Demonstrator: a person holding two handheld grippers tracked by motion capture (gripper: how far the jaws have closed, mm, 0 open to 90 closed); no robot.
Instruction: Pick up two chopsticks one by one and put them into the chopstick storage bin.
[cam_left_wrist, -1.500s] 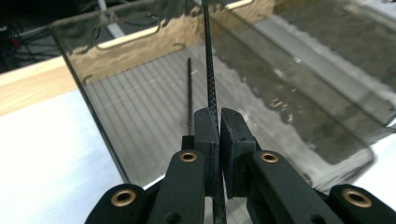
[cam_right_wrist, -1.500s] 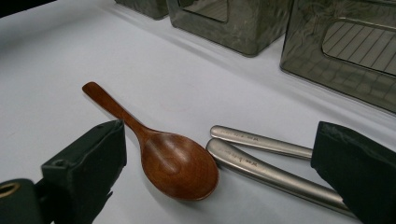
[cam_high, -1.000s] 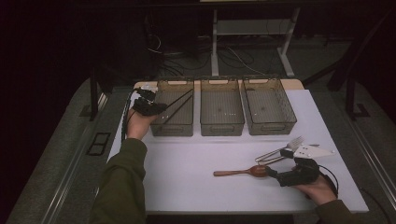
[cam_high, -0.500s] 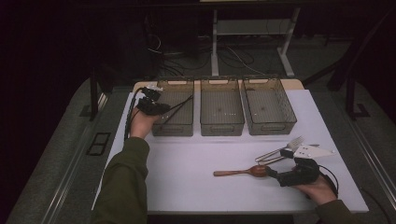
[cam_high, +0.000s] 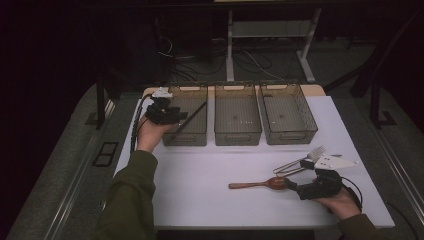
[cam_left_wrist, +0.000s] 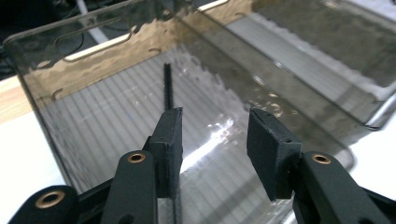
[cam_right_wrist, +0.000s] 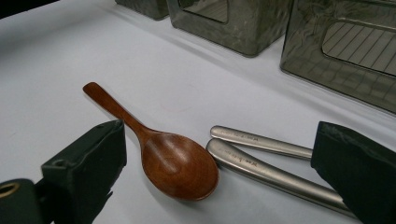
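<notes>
A thin black stick (cam_high: 192, 117) slants across the left clear bin (cam_high: 185, 140), its far end against the bin's right wall. My left gripper (cam_high: 177, 116) hovers at that bin's left rim. In the left gripper view the left gripper (cam_left_wrist: 215, 116) has just been opening; the stick (cam_left_wrist: 166, 88) lies along the left pad and the right pad stands well apart from it. A wooden spoon (cam_high: 255, 184) lies on the white table. My right gripper (cam_high: 290, 184) rests open at its bowl. In the right gripper view the spoon (cam_right_wrist: 177, 165) and two metal handles (cam_right_wrist: 261, 140) lie between the wide jaws of the right gripper (cam_right_wrist: 219, 128).
A middle bin (cam_high: 237, 136) and a right bin (cam_high: 290, 135) stand beside the left one along the table's far side. A metal fork (cam_high: 305, 159) and another utensil lie just beyond the right gripper. The white tabletop (cam_high: 210, 170) stretches between the hands.
The left hand has shifted only slightly at the left bin, and the stick's far tip has sunk a little toward the bin. The right hand has kept still.
</notes>
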